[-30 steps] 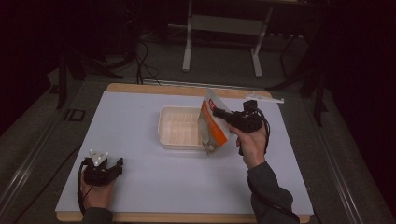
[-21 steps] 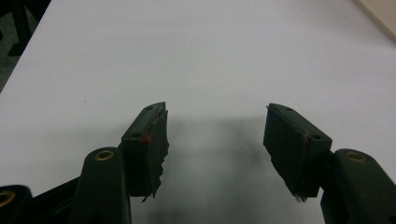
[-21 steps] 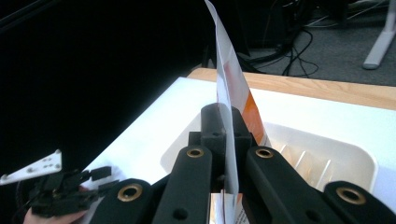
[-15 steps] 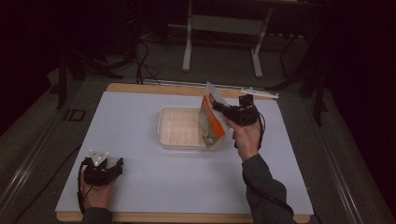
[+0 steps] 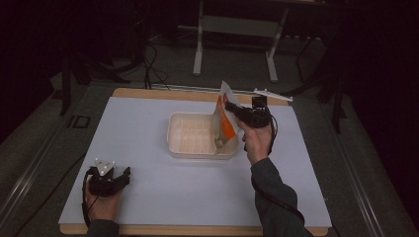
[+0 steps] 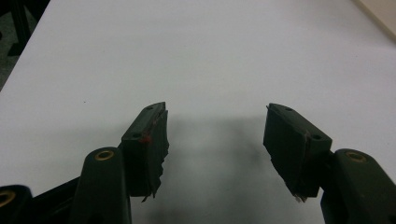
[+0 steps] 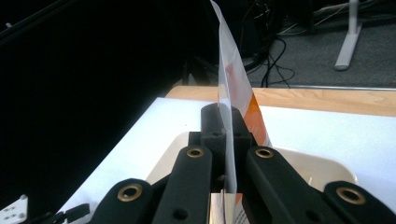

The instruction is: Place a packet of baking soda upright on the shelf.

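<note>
An orange and white pouch point(image 5: 224, 118) hangs upright over the right end of a cream plastic tray point(image 5: 188, 148), its lower end down at the tray's right rim. My right gripper point(image 5: 228, 105) is shut on the pouch's upper edge; in the right gripper view the thin pouch point(image 7: 233, 88) stands pinched between the two jaws of that gripper point(image 7: 225, 123). My left gripper point(image 5: 123, 174) rests near the table's front left corner, held in a hand. In the left gripper view my left gripper point(image 6: 215, 135) is open over bare white table with nothing between its fingers.
The white table top point(image 5: 148, 197) has a wooden edge point(image 5: 163, 94) along the back. Behind the table, on the floor, stand a metal frame point(image 5: 237, 44) and cables point(image 5: 148, 59). A small white bar point(image 5: 272, 94) lies at the back right of the table.
My right gripper has carried the pouch a little left and toward the back, keeping it over the tray's right end. The left gripper has not moved.
</note>
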`<state>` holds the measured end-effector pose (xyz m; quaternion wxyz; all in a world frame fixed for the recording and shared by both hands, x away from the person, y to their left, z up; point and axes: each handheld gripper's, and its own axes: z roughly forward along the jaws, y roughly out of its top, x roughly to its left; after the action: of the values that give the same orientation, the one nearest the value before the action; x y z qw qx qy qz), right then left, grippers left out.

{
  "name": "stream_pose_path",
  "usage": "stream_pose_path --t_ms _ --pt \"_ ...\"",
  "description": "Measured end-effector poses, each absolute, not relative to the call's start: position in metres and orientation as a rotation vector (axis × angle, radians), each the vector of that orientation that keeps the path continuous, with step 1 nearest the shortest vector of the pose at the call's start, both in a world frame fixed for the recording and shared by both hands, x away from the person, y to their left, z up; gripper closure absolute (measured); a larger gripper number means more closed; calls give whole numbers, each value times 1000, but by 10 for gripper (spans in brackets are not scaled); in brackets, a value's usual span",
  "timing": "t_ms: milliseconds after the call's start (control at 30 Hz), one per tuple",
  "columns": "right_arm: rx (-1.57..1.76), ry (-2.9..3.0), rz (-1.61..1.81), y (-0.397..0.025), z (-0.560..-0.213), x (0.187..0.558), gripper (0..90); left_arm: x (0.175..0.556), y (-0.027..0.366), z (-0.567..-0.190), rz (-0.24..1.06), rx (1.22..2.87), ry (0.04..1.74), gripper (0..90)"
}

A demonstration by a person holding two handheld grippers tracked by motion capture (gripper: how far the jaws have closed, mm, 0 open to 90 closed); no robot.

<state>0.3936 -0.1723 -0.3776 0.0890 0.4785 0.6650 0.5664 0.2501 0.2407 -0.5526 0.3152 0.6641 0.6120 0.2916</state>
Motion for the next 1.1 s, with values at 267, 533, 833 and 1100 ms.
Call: stream_pose_path --t_ms 267,533,833,1100 --pt "1435 1941 1684 -167 -382 397 900 250 241 -553 767 1749 1611 399" --pt "1417 1924 1683 -165 -383 396 900 250 241 -553 767 1750 1613 399" --pt "1382 1901 1686 -160 -387 395 900 250 241 -553 766 1749 1610 399" --pt "1373 1910 1656 -157 -393 393 900 250 240 -553 768 1749 1611 398"
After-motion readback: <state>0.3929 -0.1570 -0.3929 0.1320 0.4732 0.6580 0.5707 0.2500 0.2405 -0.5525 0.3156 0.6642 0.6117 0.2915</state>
